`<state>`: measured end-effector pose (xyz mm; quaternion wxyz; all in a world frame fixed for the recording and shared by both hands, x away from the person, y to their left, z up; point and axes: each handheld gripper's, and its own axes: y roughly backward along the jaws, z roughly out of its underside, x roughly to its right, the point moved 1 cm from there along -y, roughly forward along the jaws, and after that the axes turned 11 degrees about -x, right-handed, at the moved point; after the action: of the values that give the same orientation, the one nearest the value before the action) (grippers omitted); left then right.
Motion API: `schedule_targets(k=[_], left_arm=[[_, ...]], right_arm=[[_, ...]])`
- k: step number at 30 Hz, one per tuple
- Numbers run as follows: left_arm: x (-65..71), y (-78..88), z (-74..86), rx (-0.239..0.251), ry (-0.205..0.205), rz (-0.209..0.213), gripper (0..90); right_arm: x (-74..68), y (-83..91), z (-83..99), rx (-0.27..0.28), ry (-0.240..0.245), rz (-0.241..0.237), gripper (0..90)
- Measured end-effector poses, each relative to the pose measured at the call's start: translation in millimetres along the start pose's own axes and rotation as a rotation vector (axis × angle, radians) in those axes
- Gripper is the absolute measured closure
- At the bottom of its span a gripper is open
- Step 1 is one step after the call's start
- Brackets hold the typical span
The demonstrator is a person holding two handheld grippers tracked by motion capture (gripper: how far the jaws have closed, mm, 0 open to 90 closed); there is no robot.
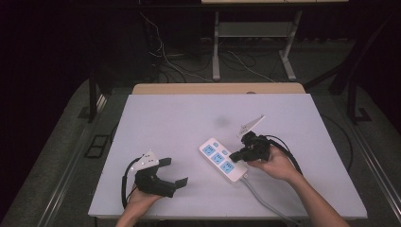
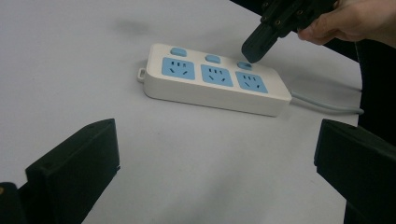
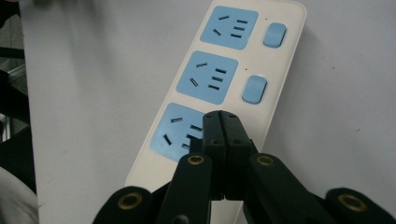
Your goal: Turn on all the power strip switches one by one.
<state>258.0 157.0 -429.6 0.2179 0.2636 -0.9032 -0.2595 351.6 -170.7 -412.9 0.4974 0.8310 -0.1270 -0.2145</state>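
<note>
Three blue sockets on the power strip (image 1: 222,159); right gripper (image 1: 234,155) pinched closed above it, left gripper (image 1: 176,172) wide

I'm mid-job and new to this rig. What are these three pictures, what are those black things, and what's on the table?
There is no robot: a person holds a two-fingered gripper in each hand. One picture looks down from above; the other two come from a camera on each gripper. On the white table lies a power strip with three blue sockets and three blue switches. The left gripper is open, over bare table, holding nothing. The right gripper is shut and empty, its tip at the switch nearest the cable.
</note>
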Motion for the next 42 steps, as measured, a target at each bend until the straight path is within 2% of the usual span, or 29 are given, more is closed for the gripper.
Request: schedule_targets(k=[11,22,34,39,42], left_arm=[[1.1,0.5,-0.1,0.005,-0.002,0.0,0.0],[1.4,0.3,0.3,0.003,-0.002,0.001,0.0],[2.8,-0.6,0.2,-0.001,-0.009,0.001,0.0],[3.0,-0.9,-0.2,0.001,-0.008,0.004,0.0],[2.9,-0.8,-0.2,0.001,-0.008,0.003,0.0]], right_arm=[[0.4,-4.4,-1.7,-0.017,0.029,0.031,90.0],[5.8,-6.3,3.1,0.009,0.014,-0.007,90.0],[2.1,-7.5,4.7,0.015,0.041,0.026,90.0],[6.1,-8.4,6.9,0.025,0.019,-0.006,90.0],[3.5,-7.8,8.0,0.024,0.031,0.01,90.0]])
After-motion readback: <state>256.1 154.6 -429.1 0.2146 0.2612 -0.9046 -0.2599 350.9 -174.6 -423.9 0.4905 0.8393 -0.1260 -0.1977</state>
